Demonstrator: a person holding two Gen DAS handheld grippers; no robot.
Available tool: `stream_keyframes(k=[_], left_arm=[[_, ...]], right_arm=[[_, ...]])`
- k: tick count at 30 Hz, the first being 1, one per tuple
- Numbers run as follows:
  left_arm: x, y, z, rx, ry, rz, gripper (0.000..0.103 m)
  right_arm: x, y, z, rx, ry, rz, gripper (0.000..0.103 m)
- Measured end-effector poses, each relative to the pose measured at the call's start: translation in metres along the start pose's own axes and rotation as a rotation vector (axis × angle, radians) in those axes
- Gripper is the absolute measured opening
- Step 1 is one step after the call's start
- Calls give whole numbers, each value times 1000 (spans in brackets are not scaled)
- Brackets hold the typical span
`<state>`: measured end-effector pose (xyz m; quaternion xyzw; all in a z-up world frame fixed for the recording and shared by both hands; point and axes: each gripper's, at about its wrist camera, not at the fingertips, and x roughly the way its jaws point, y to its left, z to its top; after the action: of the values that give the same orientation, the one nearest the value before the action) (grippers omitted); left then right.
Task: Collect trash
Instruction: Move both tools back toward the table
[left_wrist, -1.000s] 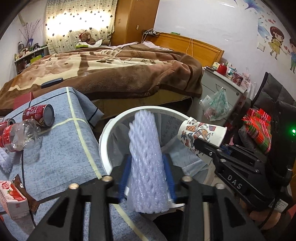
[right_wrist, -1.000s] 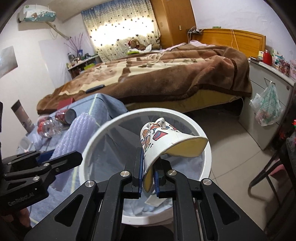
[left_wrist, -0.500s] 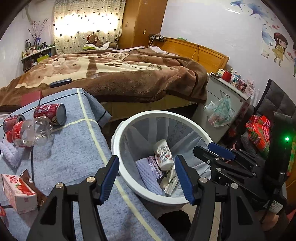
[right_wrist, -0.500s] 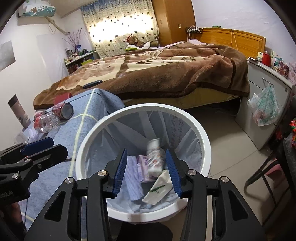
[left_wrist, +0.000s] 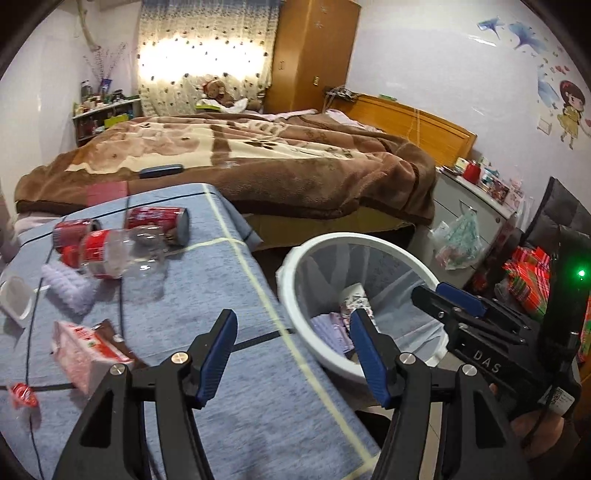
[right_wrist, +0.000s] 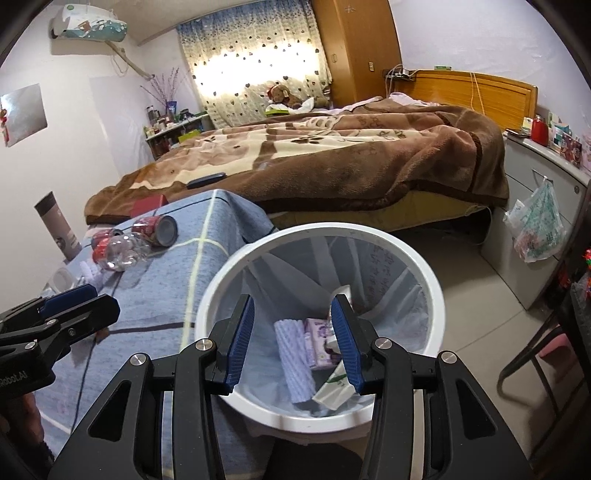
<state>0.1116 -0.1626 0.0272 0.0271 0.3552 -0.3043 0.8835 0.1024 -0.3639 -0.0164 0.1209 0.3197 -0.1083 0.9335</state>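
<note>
A white trash bin (right_wrist: 437, 295) with a clear liner stands beside the blue-covered table (right_wrist: 207, 266). Inside lie a white foam net sleeve (right_wrist: 293, 354), a purple carton (right_wrist: 318, 341) and a paper cup (left_wrist: 356, 302). My right gripper (right_wrist: 293, 338) is open and empty above the bin. My left gripper (left_wrist: 291, 350) is open and empty over the table's right edge, by the bin (left_wrist: 295, 288). On the table lie two red cans (left_wrist: 157, 221), a clear bottle (left_wrist: 118, 258), a foam net (left_wrist: 66, 288), a pink carton (left_wrist: 86, 350) and a white plastic cup (left_wrist: 14, 301).
A bed with a brown blanket (left_wrist: 258, 158) lies behind the table. A grey cabinet (right_wrist: 535, 221) with a hanging plastic bag (right_wrist: 537, 229) stands at the right. A chair (right_wrist: 546, 350) is at the lower right. A small red wrapper (left_wrist: 22, 395) lies at the table's near left.
Both grippers opened and dropped the foam net sleeve and the paper cup into the bin. The left gripper then swung left, back over the table.
</note>
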Motion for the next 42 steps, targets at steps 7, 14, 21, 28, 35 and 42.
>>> stream_keyframes(k=[7, 14, 21, 28, 35, 42], left_arm=[[-19, 24, -10, -43, -25, 42, 66], [-41, 50, -22, -74, -52, 112, 67], [-63, 92, -41, -137, -67, 180, 69], [-85, 137, -62, -203, -80, 264, 70], [-99, 174, -77, -250, -66, 312, 72], [-99, 202, -94, -244, -6, 350, 74]], right_arm=[[-4, 22, -1, -32, -19, 39, 45], [-4, 45, -3, -64, -23, 87, 45], [2, 82, -6, -132, -9, 167, 45], [9, 126, -15, -220, 24, 266, 45], [16, 162, -20, -298, 55, 348, 49], [24, 191, -26, -394, 88, 403, 57]])
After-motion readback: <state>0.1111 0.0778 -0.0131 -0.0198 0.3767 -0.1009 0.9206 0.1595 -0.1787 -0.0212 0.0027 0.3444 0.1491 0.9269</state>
